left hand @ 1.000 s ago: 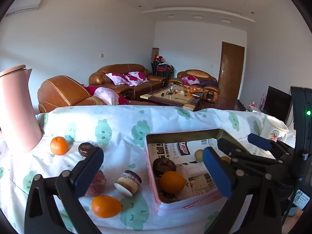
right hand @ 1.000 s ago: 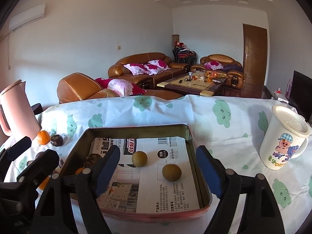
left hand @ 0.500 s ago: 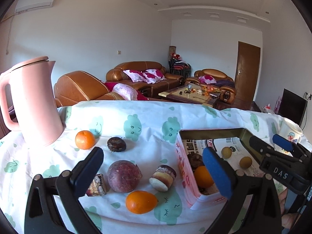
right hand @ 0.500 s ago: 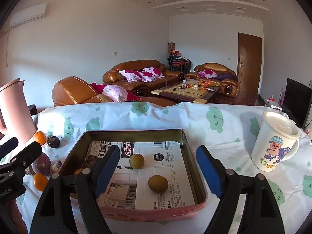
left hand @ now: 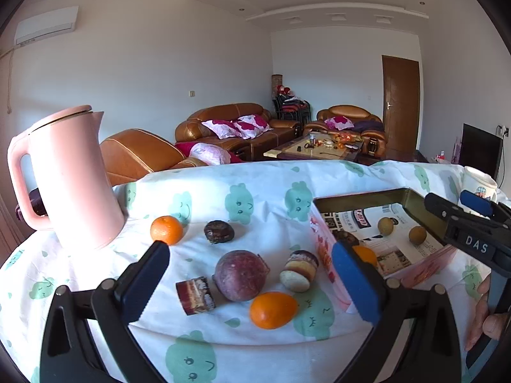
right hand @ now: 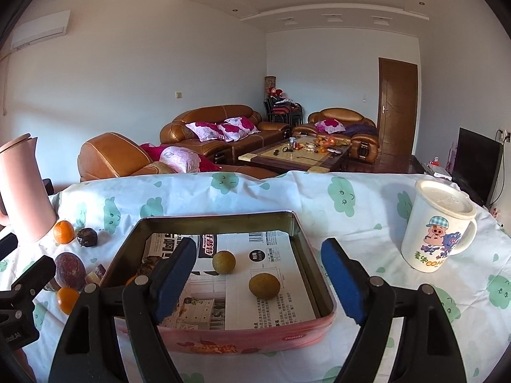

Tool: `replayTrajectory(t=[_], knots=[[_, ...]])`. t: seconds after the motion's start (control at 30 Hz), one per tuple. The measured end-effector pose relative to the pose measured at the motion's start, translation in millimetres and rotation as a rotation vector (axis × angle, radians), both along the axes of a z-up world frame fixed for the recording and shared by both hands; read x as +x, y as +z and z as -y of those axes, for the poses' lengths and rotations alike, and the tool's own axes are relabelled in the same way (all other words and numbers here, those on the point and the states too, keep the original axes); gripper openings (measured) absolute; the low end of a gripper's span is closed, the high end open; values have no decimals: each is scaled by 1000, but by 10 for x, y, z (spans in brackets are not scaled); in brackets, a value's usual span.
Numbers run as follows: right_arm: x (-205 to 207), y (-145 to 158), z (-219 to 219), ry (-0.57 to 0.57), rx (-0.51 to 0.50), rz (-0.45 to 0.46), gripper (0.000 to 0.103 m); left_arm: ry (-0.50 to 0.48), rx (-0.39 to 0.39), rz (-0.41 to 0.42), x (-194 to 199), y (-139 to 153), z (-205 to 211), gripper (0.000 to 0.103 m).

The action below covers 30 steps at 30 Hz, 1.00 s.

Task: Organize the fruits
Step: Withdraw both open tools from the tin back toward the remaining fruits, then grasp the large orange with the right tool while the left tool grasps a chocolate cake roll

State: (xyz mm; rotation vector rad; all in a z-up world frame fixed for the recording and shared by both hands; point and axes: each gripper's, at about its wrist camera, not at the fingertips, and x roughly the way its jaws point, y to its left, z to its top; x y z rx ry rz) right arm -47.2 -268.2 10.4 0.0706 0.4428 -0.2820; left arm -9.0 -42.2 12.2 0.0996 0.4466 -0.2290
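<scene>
White cloth (left hand: 255, 185) with green cloud prints covers the table, filling the lower half of both views.
Pink kettle (left hand: 68, 178), upright, left of the left view.
Pink tin (right hand: 223, 340), lined with newsprint, centre of the right view; holds two brown-green fruits (right hand: 264, 285), a dark fruit and an orange at its left end.
White mug (right hand: 437, 226) with cartoon print and lid, right of the right view, apart from the tin.
Left gripper (left hand: 252, 284), lower centre of the left view; jaws spread wide, holding nothing.
Right gripper (right hand: 257, 277), lower centre of the right view, in front of the tin; jaws spread wide, holding nothing.
Purple fruit (left hand: 240, 275), centre of the left view, between the left pads.
Oval orange (left hand: 273, 309), just below it.
Round orange (left hand: 166, 229), beside the kettle.
Dark fruit (left hand: 218, 231), right of it.
Two small cakes (left hand: 194, 295), flanking the purple fruit.
</scene>
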Motion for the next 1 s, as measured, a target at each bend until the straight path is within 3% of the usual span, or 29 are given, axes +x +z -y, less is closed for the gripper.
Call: replayTrajectory(t=[0.53, 1.0], knots=[[-126, -9, -478, 59, -22, -18, 82, 137, 23, -45, 251, -60, -852, 103], [32, -161, -1549, 353, 36, -147, 81, 223, 94, -131, 517, -158, -1316, 103]])
